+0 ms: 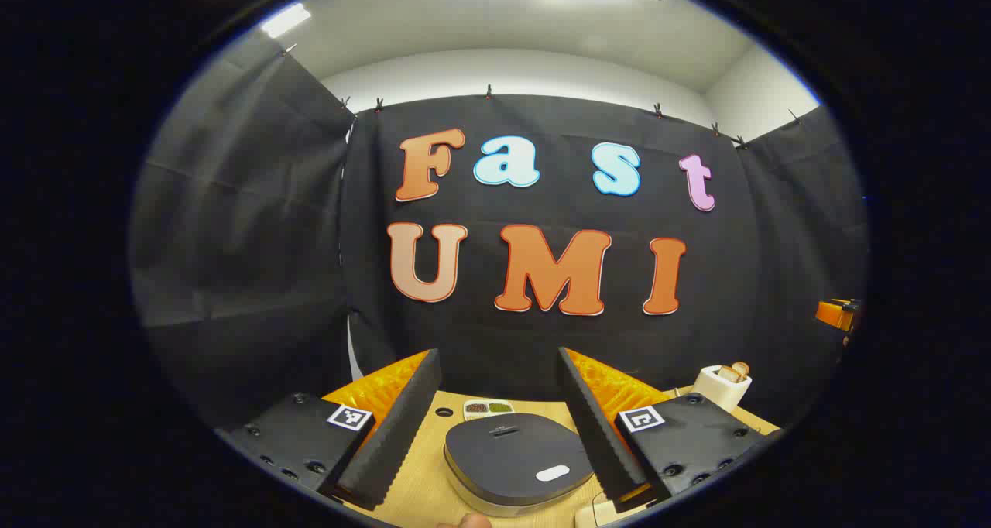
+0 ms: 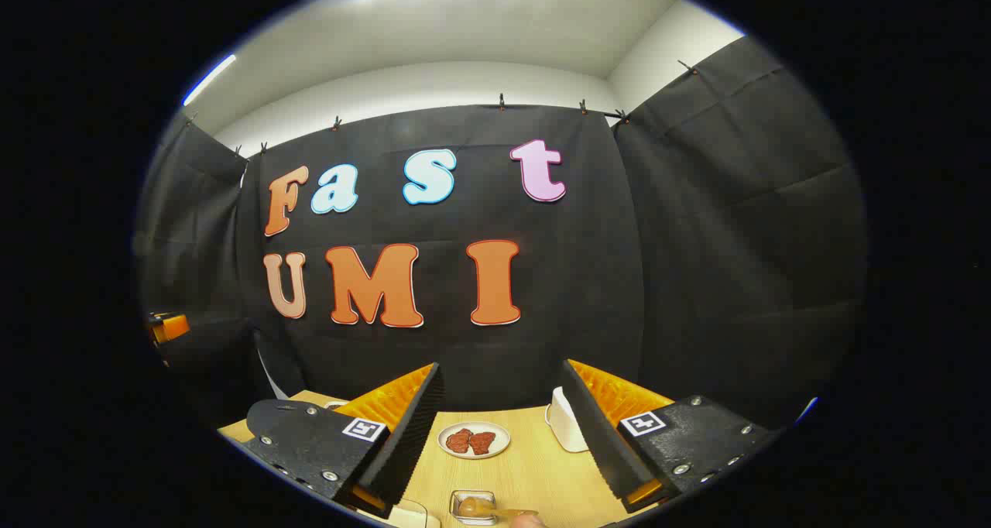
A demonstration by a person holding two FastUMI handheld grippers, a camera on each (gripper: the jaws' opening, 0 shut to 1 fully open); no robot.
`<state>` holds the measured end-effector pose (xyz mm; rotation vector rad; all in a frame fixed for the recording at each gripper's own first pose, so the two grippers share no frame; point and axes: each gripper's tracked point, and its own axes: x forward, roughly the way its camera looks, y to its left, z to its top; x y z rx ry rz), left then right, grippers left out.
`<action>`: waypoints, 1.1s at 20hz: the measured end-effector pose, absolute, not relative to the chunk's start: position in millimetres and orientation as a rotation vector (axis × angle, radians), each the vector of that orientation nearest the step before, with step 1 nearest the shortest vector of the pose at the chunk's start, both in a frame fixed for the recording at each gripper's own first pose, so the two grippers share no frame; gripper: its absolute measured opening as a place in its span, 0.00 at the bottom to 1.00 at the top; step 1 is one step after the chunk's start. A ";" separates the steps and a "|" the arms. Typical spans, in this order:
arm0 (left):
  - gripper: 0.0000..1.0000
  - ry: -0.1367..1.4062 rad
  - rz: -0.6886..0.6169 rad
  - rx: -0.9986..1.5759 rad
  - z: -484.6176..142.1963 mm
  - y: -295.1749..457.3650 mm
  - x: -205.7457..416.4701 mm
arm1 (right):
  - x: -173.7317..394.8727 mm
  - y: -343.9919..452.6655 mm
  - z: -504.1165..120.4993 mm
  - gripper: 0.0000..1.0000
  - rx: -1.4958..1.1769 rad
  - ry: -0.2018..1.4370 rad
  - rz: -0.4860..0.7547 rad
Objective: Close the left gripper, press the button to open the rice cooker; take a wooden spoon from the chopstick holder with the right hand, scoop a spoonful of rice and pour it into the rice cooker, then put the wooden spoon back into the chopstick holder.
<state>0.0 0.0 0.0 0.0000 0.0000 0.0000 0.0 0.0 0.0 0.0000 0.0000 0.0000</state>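
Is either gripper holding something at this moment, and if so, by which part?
Nothing is held. The left gripper is open above the rice cooker, and the right gripper is open above the table.

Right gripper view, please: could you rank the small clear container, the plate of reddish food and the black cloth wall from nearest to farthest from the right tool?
1. The small clear container, at the bottom edge, between the right tool's fingers.
2. The plate of reddish food, farther up the wooden table, slightly left.
3. The black cloth wall, behind the table.

Left gripper (image 1: 499,423) jaws apart — rice cooker (image 1: 515,458) between, lid down.
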 end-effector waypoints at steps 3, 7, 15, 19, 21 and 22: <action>1.00 0.014 -0.006 0.012 -6.5 -6.3 -1.1 | -1.0 -10.4 -0.2 0.95 -0.008 -0.003 -0.026; 1.00 -0.002 -0.006 0.041 -5.4 -9.7 -4.7 | -4.7 -16.1 -1.9 0.95 0.001 0.002 -0.038; 1.00 -0.036 0.010 0.037 0.8 -5.3 -15.7 | -7.9 -12.5 -4.6 0.94 0.003 0.014 -0.015; 1.00 -0.036 -0.001 0.034 0.3 -7.7 -17.3 | -5.8 -12.2 -5.3 0.95 -0.010 0.010 -0.020; 1.00 -0.036 -0.013 0.038 -0.4 -10.0 -18.3 | -7.2 -7.9 -6.6 0.95 -0.011 0.015 -0.011; 1.00 -0.040 -0.025 0.038 1.0 -12.0 -19.0 | -7.5 -8.2 -7.0 0.94 -0.012 0.016 -0.011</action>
